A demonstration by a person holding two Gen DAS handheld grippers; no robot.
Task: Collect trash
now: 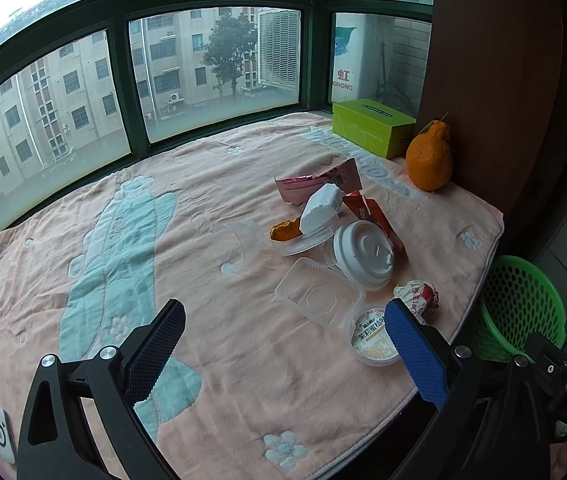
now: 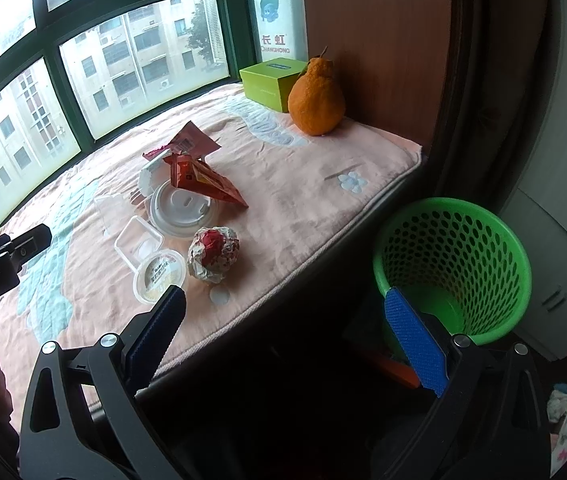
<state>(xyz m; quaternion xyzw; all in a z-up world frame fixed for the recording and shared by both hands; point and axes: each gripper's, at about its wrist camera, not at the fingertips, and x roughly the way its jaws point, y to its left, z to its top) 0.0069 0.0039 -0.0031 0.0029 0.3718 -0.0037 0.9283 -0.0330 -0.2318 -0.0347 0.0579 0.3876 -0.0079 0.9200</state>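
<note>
Two grippers are ours to hold, and both stand with their jaws spread wide and nothing between them. Our left gripper [image 1: 285,322] hovers over the pink blanket [image 1: 223,184] on the window ledge; just ahead of its fingertips lies the trash, bunched in one heap. Nearest the blue pad sits a round dessert cup [image 1: 373,338] with a printed label, touching a clear plastic tray [image 1: 317,296] beside it. A crumpled red-and-white wrapper ball [image 1: 417,296] rests just past that same pad. Farther ahead we see a white cup lid [image 1: 363,254], an orange-red sachet [image 1: 379,216], a white foam chunk [image 1: 321,208] on a clear lid, a piece of orange peel [image 1: 285,229] and a pink wrapper [image 1: 315,184] — all touching or overlapping.

Our right gripper [image 2: 285,318] hangs off the ledge's edge, over the dark gap below it. Behind its blue pad, to the right, stands the green mesh basket [image 2: 453,268] on the floor. Ahead and to its left lies the same heap, with the wrapper ball [image 2: 213,254] and dessert cup [image 2: 159,274] closest to the black finger.

Well beyond the heap, against the wooden panel, stand an orange citrus fruit [image 2: 315,100] and a lime-green box [image 2: 269,82] — apart from the trash.
</note>
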